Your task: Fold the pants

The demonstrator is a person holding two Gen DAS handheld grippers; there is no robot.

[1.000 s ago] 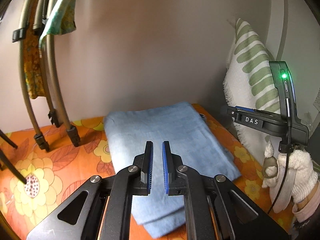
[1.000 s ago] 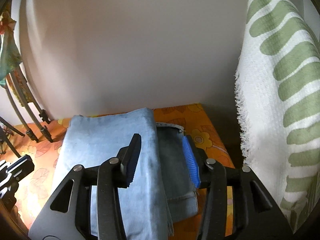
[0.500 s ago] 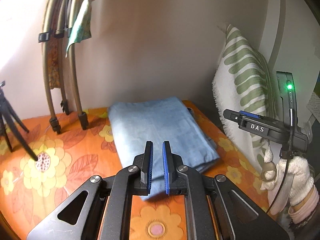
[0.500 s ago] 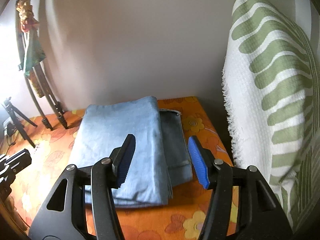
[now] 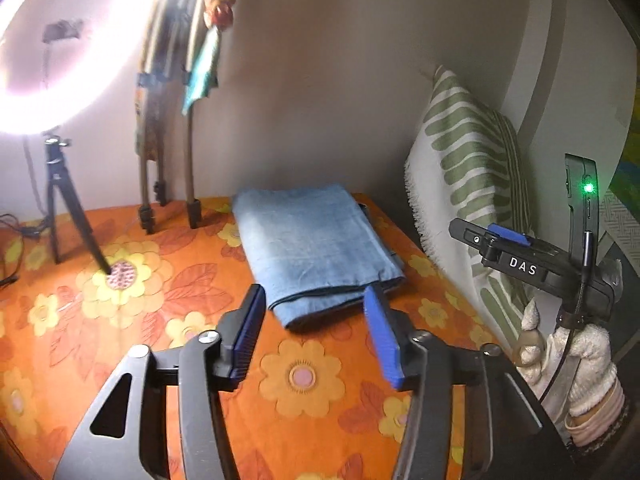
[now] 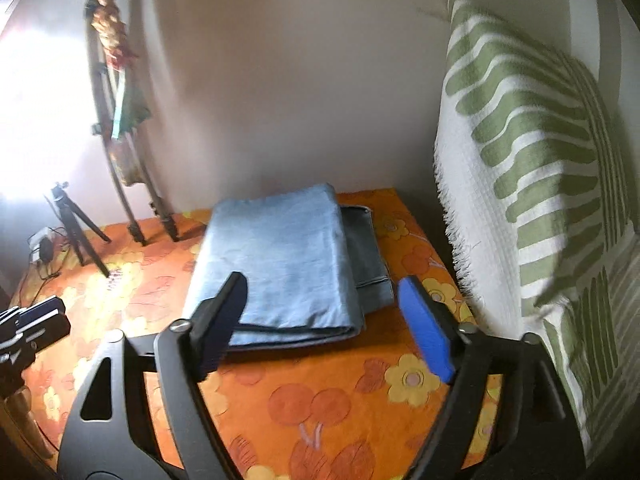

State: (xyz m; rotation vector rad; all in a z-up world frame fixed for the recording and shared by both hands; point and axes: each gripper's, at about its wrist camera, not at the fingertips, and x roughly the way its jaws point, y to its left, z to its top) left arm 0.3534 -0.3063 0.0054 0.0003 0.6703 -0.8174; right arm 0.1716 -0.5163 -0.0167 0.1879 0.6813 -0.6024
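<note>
Jeans (image 6: 280,264) sit folded in a neat stack on the orange floral sheet (image 6: 344,404), by the wall near the striped pillow (image 6: 532,184). Left gripper (image 5: 316,336) and right gripper (image 6: 328,328) both hang wide open, empty, clear of the denim, so I'd guess the folding's done.

Matt denim pants (image 6: 276,264); printed cotton bedsheet (image 6: 360,400)

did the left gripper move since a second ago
Yes. The left gripper has backed away from the folded pants, which now look smaller and farther off on the floral cloth, and its jaws opened.
</note>
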